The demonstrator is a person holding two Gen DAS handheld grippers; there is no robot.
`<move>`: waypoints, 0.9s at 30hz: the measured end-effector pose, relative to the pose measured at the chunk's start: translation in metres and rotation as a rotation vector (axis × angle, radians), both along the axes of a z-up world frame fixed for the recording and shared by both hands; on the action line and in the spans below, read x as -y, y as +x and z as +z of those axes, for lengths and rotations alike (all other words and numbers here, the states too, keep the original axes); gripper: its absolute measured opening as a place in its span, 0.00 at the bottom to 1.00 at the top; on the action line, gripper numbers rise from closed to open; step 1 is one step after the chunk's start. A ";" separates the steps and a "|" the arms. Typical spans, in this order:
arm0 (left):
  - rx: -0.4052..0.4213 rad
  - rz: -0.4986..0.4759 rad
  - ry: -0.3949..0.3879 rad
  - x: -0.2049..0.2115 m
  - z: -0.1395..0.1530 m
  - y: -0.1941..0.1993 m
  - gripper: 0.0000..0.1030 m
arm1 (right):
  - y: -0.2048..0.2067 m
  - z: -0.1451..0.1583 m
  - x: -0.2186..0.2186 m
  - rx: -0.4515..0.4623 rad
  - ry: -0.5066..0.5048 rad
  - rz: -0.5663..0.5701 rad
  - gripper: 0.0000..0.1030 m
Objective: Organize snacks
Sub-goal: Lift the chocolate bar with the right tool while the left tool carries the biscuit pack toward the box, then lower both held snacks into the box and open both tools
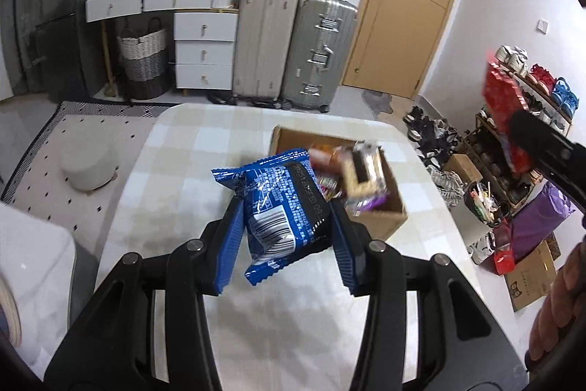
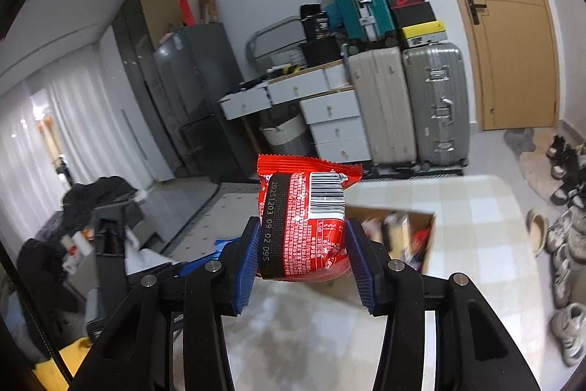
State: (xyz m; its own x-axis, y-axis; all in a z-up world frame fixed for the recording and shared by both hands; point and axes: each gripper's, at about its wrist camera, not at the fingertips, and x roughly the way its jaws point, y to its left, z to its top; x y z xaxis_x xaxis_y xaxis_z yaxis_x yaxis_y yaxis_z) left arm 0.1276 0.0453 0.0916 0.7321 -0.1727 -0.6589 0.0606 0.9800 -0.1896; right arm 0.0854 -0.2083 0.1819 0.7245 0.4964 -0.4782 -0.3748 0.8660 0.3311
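My left gripper [image 1: 287, 226] is shut on a blue snack packet [image 1: 282, 204] with a barcode, held in the air above the checked table [image 1: 175, 149]. Beyond it stands an open cardboard box [image 1: 388, 211] with several snack packets inside, blurred. My right gripper [image 2: 300, 246] is shut on a red snack packet [image 2: 304, 218], also lifted above the table. In the left wrist view the red packet [image 1: 501, 105] and the right gripper's black finger show high at the right edge. The same box [image 2: 425, 237] lies just past the red packet in the right wrist view.
Suitcases [image 1: 296, 46] and a white drawer unit [image 1: 205, 50] stand against the far wall beside a wooden door [image 1: 410, 2]. A round grey stool [image 1: 89, 163] sits left of the table. Shoes [image 2: 564, 226] and a shoe rack [image 1: 527, 98] line the floor on the right.
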 end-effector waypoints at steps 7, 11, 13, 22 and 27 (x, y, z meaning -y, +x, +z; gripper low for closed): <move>-0.095 -0.063 -0.046 0.021 0.001 0.088 0.41 | 0.077 -0.007 0.002 -0.076 -0.041 -0.047 0.45; -0.141 -0.086 -0.023 0.039 -0.014 0.130 0.41 | 0.112 -0.028 -0.003 -0.128 -0.094 -0.048 0.45; -0.173 -0.104 -0.027 0.047 -0.026 0.147 0.41 | 0.128 -0.043 -0.006 -0.152 -0.130 -0.045 0.45; -0.241 -0.147 -0.050 0.068 -0.069 0.194 0.41 | 0.161 -0.101 -0.006 -0.232 -0.185 -0.036 0.45; -0.255 -0.153 -0.057 0.068 -0.089 0.200 0.41 | 0.169 -0.118 -0.006 -0.259 -0.197 -0.023 0.45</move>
State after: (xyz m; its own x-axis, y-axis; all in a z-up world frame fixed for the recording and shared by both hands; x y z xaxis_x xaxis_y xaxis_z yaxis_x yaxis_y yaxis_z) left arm 0.3277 -0.0230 0.0023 0.5065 -0.3103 -0.8045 0.1497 0.9505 -0.2724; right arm 0.2542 -0.2025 0.0636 0.5762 0.3607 -0.7334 -0.2799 0.9302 0.2376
